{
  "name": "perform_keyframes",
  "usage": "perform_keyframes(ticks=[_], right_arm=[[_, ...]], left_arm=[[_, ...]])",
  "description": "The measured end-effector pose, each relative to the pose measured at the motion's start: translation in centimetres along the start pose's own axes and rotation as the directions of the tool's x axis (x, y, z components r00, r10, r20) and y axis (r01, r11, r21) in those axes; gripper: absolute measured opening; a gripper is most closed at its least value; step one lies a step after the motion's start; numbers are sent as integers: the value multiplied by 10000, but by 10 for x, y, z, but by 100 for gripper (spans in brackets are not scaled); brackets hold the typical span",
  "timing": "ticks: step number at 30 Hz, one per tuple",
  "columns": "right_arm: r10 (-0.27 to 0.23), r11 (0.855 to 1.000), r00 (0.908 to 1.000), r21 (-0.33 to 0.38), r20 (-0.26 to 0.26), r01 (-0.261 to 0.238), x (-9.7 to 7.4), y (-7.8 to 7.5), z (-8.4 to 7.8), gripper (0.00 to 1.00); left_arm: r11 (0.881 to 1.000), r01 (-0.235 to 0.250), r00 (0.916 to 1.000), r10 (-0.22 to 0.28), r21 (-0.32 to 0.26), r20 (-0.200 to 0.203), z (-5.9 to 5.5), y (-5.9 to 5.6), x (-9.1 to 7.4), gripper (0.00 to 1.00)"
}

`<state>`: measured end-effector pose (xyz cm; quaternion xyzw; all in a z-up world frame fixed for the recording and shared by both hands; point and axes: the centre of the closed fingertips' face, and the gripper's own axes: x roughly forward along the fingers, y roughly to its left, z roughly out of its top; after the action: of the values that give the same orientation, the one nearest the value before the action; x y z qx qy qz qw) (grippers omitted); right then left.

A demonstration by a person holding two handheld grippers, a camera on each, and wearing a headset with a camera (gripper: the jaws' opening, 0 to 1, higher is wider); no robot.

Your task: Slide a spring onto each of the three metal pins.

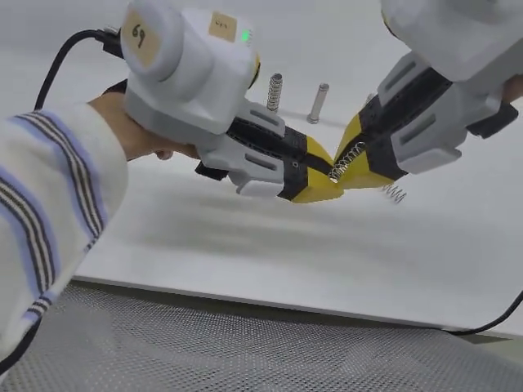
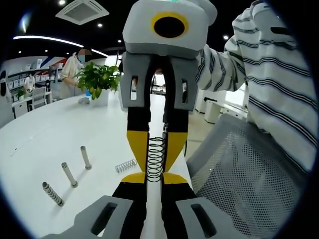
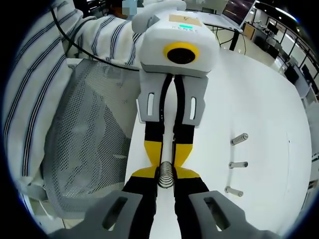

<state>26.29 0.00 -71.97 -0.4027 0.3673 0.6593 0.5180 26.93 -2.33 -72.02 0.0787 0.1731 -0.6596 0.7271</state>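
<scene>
Steel wire wound into a short spring (image 2: 155,157), off the bench (image 1: 245,237) and up in the air, clamped between the yellow tips of the right tongs (image 3: 167,174), its length running back along their jaws. Nose to nose with these, the left tongs (image 2: 155,179), drawn narrow, yellow tips to either side of the spring's near end; whether pinching it or merely touching, not to be told. In the head view, both pairs of tips meeting above the white bench: the left tongs coming in from the left in a hand (image 1: 131,135) with a striped sleeve (image 1: 49,204), the right tongs slanting down from the upper right. Just beside the tips, flat on the bench, a second spring (image 1: 394,193), on its side and touching nothing else. Farther back, a row of three upright metal pins, well apart from the tongs: the end pin (image 2: 52,193) wearing a coil, the middle pin (image 2: 69,174) and the far pin (image 2: 85,157) bare. Off the near edge of the bench, grey mesh of a chair (image 2: 239,169). Behind the left tongs, a black cable (image 1: 57,73). Far along the white surface, a leafy green plant (image 2: 97,78).
</scene>
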Motion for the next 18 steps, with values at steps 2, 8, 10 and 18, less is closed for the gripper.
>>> perform_keyframes(ticks=[2,8,10,18], right_arm=[[36,10000,10000,-15,8,-36,1,0,0,9],[-158,9999,9998,49,110,157,0,-3,0,8],[-224,9997,9997,131,124,222,0,-3,0,8],[-442,9987,9987,273,247,435,-1,-8,3,8]], left_arm=[[10000,22,10000,-21,51,-78,-1,0,0,2],[9998,-75,10000,74,-196,-44,-1,3,-1,2],[9999,-98,10000,98,-113,-1,-1,4,-1,2],[9994,-358,9994,358,12,-37,2,5,-1,3]])
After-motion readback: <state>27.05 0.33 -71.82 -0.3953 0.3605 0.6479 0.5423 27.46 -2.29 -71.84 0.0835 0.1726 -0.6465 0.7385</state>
